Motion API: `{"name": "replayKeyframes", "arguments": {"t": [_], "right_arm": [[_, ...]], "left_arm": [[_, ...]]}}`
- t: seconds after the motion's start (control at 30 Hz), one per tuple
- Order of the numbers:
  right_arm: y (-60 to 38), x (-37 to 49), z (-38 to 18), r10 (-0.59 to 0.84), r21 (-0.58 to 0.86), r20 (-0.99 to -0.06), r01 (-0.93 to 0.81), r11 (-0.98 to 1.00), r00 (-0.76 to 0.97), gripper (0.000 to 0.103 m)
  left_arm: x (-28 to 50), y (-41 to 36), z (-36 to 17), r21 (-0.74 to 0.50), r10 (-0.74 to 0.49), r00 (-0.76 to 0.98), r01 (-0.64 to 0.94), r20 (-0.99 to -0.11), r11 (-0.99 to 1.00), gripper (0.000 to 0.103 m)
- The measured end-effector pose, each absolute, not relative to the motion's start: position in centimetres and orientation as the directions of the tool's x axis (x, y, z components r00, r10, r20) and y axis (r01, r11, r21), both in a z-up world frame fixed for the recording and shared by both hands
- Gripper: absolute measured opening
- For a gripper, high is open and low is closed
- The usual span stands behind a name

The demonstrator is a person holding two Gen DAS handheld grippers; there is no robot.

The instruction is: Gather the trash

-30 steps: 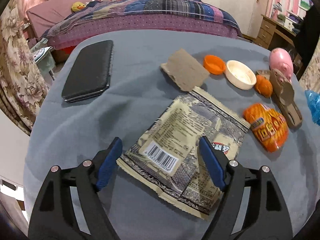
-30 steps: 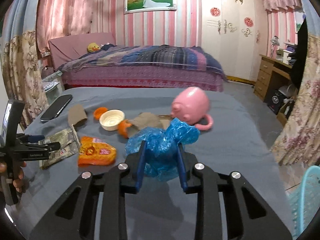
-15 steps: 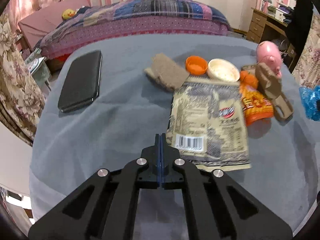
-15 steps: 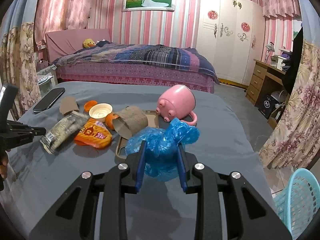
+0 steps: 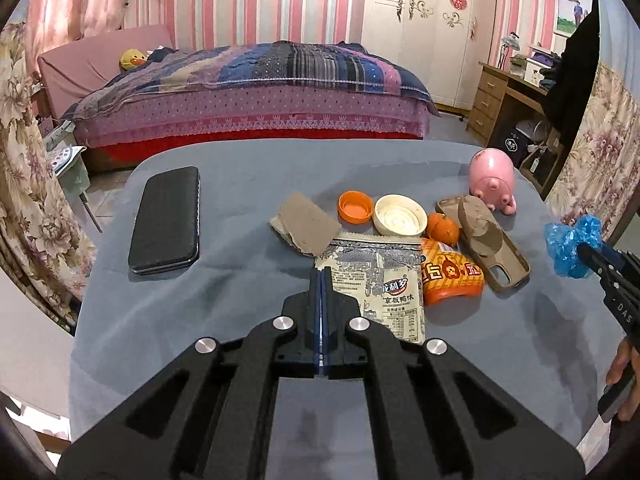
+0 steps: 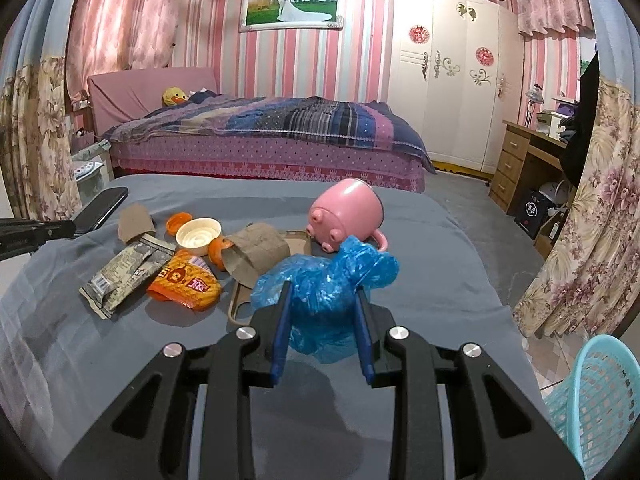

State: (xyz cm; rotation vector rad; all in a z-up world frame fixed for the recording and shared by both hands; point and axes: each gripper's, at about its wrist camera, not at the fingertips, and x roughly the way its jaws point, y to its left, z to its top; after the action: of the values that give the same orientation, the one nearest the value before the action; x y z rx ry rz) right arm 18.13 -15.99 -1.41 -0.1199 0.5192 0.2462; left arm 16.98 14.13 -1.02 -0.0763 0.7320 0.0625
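**Claw snaps shut, wrapper gets away**

The left claw [image 5: 321, 276] was spread wide over the snack wrapper [image 5: 380, 280] a moment ago. Now its two sides are pressed tight together. I can see nothing between them. The wrapper has turned and slid. It now lies just beside the tip of the claw, near the middle of the grey worktop [image 5: 200, 320]. Its right edge rests on the orange snack packet [image 5: 448, 276]. In the right wrist view it looks bent and sits low on the cloth, apart from the left claw. So I think the grab missed. The wrapper is thin and slippery, and it likely slid out when the claw closed. The left claw will need to spread again and come down over one edge of the wrapper.

The right claw [image 6: 322, 290] is pinching the blue plastic bag [image 6: 360, 264]. It holds the bag up over the near right part of the worktop. The bag is puffy and sticks out past the tips.

A light blue basket [image 6: 600, 392] stands on the floor past the right edge of the worktop. That looks like the place for the trash. The bag is not in it yet. The torn cardboard piece [image 5: 306, 224] and the packet lie on the worktop too.
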Motion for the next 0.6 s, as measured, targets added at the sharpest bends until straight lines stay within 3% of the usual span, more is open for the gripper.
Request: {"name": "replayKeyframes", "arguments": {"t": [0.6], "right_arm": [[-17.7,18.7,-1.3,0.209,-0.011,-0.509,-0.249,0.968,0.835,0.029]], "left_arm": [[18.5,16.0,-3.1,-0.041,0.083,0.706,-0.157,-0.703,0.987,0.0]]}}
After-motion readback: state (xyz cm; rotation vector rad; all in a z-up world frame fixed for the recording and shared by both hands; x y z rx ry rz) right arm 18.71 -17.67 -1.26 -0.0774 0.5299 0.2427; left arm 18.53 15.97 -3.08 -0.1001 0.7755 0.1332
